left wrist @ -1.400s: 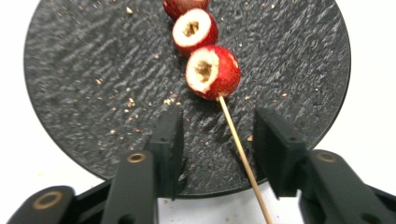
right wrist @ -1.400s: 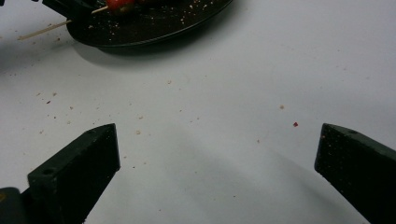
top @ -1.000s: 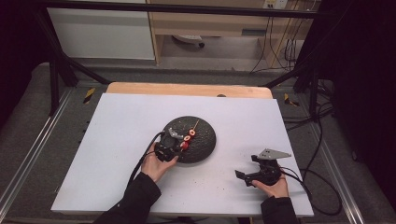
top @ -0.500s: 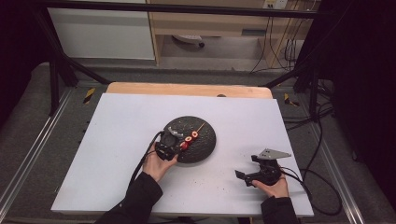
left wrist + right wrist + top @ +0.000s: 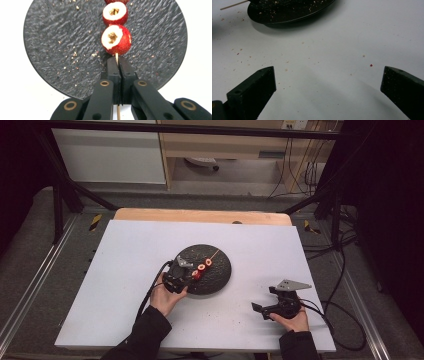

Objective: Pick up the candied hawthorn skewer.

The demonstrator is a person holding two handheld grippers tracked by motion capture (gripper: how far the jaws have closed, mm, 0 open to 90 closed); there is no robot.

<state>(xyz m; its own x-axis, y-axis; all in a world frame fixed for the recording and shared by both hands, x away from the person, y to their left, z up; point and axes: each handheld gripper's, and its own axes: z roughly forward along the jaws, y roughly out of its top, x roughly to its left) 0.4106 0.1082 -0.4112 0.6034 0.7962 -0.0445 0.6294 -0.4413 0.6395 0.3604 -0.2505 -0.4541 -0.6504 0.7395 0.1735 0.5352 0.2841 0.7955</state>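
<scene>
The left tool (image 5: 119, 75) is clamped on the skewer (image 5: 116, 58), its jaws pressed together on the stick just below the nearest red fruit (image 5: 116, 40). The skewer lies across the dark plate (image 5: 220, 270) mid-tabletop (image 5: 125, 250), with perhaps three fruits on it. The right tool (image 5: 265, 310) rests well apart, by the near right edge, jaws wide with nothing between them.

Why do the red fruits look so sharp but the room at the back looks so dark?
In the left gripper view the fruits on the skewer are close and brightly lit, with the white table glaring; in the high view the room's edges fall into shadow; in the right gripper view the plate casts a soft shadow.
</scene>
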